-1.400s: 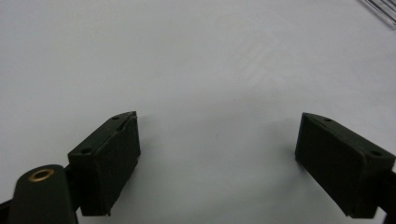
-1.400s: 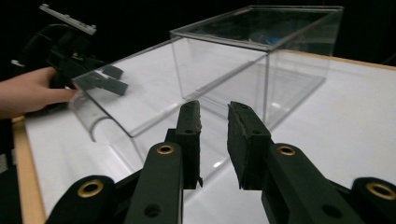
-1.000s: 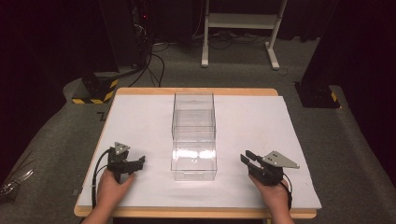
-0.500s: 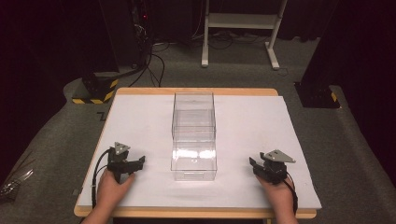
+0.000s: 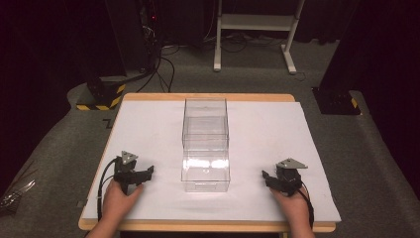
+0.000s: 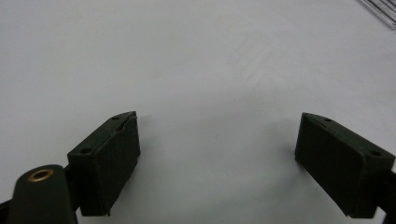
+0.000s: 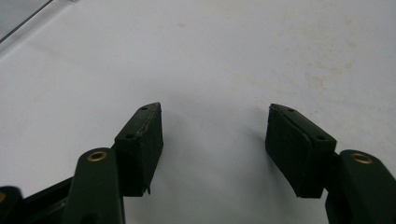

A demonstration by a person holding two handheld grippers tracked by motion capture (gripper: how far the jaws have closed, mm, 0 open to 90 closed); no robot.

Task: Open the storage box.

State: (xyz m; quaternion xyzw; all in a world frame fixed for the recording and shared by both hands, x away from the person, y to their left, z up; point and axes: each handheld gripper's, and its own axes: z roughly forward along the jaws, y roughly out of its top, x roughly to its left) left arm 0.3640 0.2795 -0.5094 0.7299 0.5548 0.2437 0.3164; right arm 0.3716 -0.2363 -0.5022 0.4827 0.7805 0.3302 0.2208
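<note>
- The room is dark beyond the table: grey carpet, a white metal stand (image 5: 257,29) at the back, black cables (image 5: 161,64) trailing over the floor, and a yellow-and-black striped block (image 5: 101,94) near the table's far left corner.
- The table (image 5: 208,226) is wood-edged and covered by a white sheet (image 5: 277,134) that reaches almost to every side.
- In the middle of the sheet stands a clear plastic box (image 5: 206,144), long and narrow, running away from the person. It looks like 2 sections set end to end, though the transparent walls make that hard to be sure of. Bright glare sits on the nearer section.
- The left gripper (image 5: 143,174) rests low at the near left of the sheet, held in the person's left hand (image 5: 119,198), its tips turned towards the box and apart from it. A black cable (image 5: 103,181) loops off its back.
- From the left gripper view, its 2 black jaws stand wide apart over bare white sheet, nothing between them; a corner of the clear box (image 6: 380,10) shows at the top right.
- The right gripper (image 5: 267,178) sits at the near right, held in the right hand (image 5: 293,206), tips also turned in towards the box, well short of touching it. A grey 3-cornered plate (image 5: 291,163) rides on top.
- From the right gripper view, its jaws are spread too, somewhat less wide than the left pair, gripping nothing; the sheet under them shows faint yellowish stains (image 7: 322,70), and the box's edge (image 7: 23,21) cuts the top left corner.
</note>
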